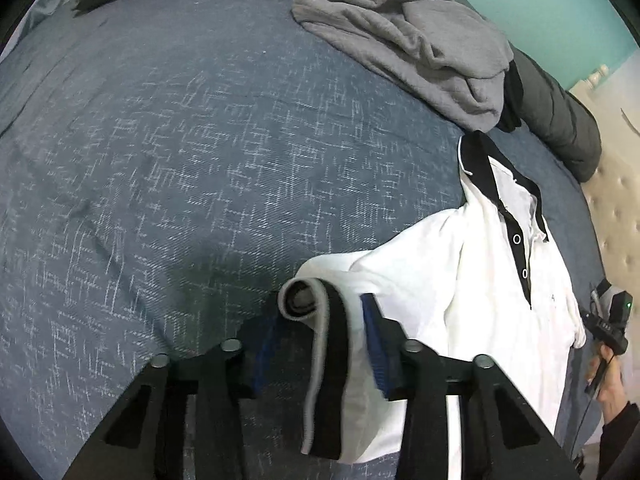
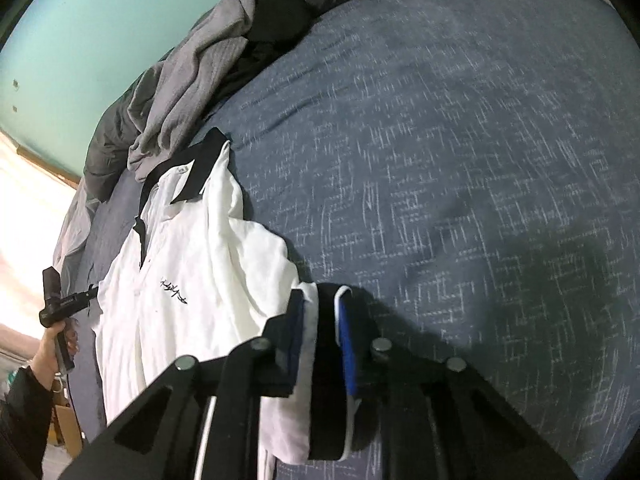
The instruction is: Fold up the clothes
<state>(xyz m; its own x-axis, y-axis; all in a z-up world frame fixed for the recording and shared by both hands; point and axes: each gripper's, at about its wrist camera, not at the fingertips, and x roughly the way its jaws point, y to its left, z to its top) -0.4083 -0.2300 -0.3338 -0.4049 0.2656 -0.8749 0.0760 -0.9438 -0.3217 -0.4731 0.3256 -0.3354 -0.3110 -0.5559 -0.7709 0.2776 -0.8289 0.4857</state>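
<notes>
My left tongs (image 1: 320,328) have their blue-padded black fingers clamped on a black ribbed sleeve cuff with a pale grey edge (image 1: 320,344), its end curled over into a soft loop above the pads. My right tongs (image 2: 320,332) are pinched the same way on the other black cuff with its pale edge (image 2: 326,360), a fold of white cloth bunched beside it between the pads.

Both cuffs belong to the white smooth-knit polo shirt with a black collar and black button placket (image 1: 480,280), which lies face up on the bed between my two hands, its sleeves drawn up toward the tongs. The placket shows two round ringed snaps, and in the right view a small line of black script sits on the chest. The cloth is creased in long soft folds along the shoulders.

Under it spreads the blue-grey woven bedspread flecked with pale cross-hatched threads (image 1: 180,180). Beyond the collar, near the far edge, sits a crumpled heap of grey fleecy garment (image 1: 420,40), with something black tucked against it. A dark grey puffy quilt (image 1: 560,120) runs along the edge below a teal wall (image 2: 100,40).
</notes>
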